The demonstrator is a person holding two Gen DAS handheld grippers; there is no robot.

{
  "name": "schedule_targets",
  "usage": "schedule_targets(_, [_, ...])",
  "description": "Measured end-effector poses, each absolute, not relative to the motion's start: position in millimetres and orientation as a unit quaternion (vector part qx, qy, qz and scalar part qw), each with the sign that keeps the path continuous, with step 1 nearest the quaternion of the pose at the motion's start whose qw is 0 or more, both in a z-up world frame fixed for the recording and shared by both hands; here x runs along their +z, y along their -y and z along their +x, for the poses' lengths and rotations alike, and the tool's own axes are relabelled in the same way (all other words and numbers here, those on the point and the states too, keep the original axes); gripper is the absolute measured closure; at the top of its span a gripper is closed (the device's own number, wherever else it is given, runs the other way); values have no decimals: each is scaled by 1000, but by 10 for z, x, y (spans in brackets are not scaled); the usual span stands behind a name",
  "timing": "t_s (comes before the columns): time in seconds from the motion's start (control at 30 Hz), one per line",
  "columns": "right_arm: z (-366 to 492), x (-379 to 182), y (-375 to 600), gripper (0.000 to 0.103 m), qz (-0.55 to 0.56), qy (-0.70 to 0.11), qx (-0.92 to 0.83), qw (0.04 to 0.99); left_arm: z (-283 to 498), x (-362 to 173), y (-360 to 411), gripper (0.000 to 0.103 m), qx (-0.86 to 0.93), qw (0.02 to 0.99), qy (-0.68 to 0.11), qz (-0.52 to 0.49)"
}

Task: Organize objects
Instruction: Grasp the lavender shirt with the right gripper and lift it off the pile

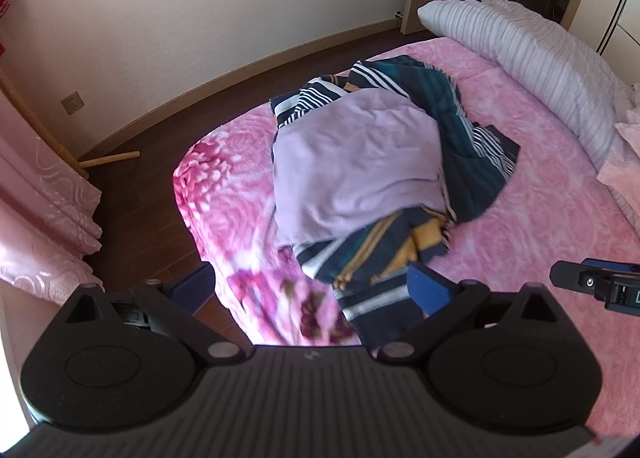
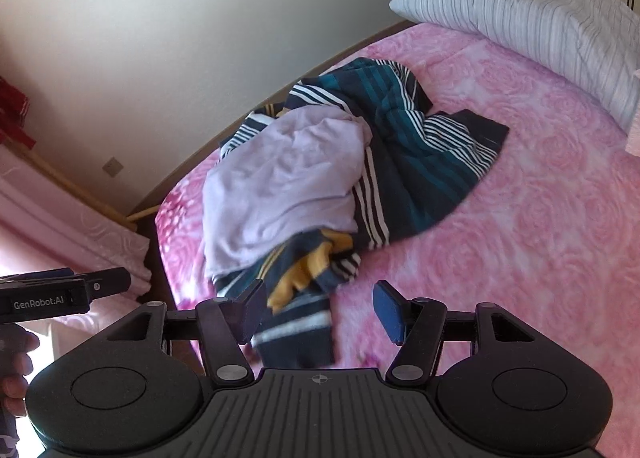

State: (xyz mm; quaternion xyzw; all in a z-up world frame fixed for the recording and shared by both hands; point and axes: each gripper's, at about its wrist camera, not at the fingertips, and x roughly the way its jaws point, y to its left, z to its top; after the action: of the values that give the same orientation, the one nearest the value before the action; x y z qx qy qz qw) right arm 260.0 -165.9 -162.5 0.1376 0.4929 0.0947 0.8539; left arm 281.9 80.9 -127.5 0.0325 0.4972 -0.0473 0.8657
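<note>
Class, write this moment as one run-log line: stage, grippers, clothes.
stage: approach | left gripper: open, empty | right gripper: open, empty | clothes pile: unsorted on pink bed

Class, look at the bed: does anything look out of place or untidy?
Yes. A crumpled lilac garment lies atop rumpled navy-striped clothes in a loose heap near the pink floral bedspread's corner, unfolded.

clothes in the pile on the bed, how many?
3 visible: lilac garment on top, teal-navy striped garment behind and right of it, navy-yellow striped garment at the near end. More may be hidden underneath.
</note>
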Motion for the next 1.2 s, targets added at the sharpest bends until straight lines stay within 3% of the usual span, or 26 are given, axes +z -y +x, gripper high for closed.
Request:
schedule_targets(0.37, [3717,-2381,1414,49,189,-495,76,845,4210,-2116,-759,6,-84,847,-522,56])
schedule_targets(0.67, [4256,-3061,1385,71,307,-531,30,790,4779,-2616,-779,6,-94,821,-559,67])
schedule_targets(0.73, [4319,-3115,1346,89,306,-529,20,791,4854,-2661,-787,6,-94,818,-563,73])
schedule_targets(0.77, [4350,-3116,1324,94,295,-530,18,795,4890,-2676,-795,6,-93,817,-564,75])
schedule_targets(0.83, [4358,-3027,1295,102,274,-513,31,813,4948,-2696,-804,6,-91,815,-566,77])
schedule_targets(1.07, [4009,-1993,1277,103,185,-364,67,910,5040,-2462,-874,9,-89,829,-548,75])
schedule_targets(1.2, [3652,-1410,1648,103,219,-285,26,933,4966,-2081,-833,9,-107,848,-513,80])
